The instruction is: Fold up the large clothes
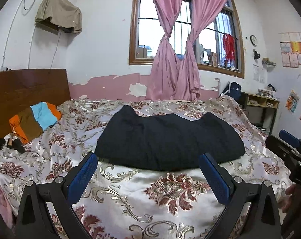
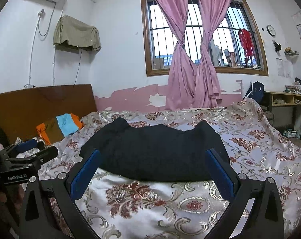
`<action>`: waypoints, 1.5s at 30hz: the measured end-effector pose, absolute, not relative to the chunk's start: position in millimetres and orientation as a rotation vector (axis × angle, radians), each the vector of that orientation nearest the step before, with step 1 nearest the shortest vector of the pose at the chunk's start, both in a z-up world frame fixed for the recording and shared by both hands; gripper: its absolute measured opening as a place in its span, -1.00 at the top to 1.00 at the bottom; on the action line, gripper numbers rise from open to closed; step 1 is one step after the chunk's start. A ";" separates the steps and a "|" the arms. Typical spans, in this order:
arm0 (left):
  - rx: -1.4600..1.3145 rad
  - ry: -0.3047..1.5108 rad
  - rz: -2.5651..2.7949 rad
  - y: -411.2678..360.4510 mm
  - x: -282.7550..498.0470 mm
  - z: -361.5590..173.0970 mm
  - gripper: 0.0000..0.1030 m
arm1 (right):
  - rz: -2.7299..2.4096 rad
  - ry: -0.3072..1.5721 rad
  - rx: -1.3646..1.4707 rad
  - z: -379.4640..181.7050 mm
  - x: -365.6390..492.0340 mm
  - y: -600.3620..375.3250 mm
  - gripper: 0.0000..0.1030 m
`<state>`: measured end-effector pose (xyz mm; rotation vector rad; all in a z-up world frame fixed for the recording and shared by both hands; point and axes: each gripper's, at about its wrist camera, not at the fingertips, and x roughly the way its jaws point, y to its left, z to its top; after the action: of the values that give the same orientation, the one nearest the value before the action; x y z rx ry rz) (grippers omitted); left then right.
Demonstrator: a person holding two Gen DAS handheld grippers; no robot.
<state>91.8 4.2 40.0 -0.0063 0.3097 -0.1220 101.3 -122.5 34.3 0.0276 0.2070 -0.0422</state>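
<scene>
While both grippers hang over the bed [image 1: 130,205], we see its floral satin cover running off the lower edge of each view, so the near side is cut off. On it lies the dark garment [image 1: 168,139], spread flat in the middle, its far edge rising to two small peaks; it is so dark that we cannot make out seams or tell what kind of garment it is. Up by the wooden headboard [image 1: 26,87] sits a striped cloth [image 1: 34,119], orange, brown and light blue, bunched up.

We see the left gripper [image 1: 148,167] with jaws spread wide and nothing between them, its blue pads [image 1: 83,174] just short of the garment's near edge. The right gripper [image 2: 153,162] gapes just as wide, empty too, its tips overlapping the garment's near corners in our view. On the left gripper's body, seen from the right wrist, we read "GenRobot.AI".
</scene>
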 end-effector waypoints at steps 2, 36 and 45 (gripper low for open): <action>0.007 0.316 -0.127 3.6 89.6 35.5 -1.00 | -0.048 0.212 0.022 30.6 96.4 -123.5 -0.98; 0.007 0.366 -0.125 2.8 86.4 3.0 -1.00 | -0.053 0.323 0.034 -6.1 95.9 -135.8 -0.98; 0.000 0.364 -0.131 4.0 85.7 2.0 -1.00 | -0.059 0.323 0.041 -7.4 95.6 -136.1 -0.98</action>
<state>85.7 4.0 2.0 -0.0003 0.3637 -0.1312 95.6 -136.1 -7.4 0.0415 0.3233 -0.0594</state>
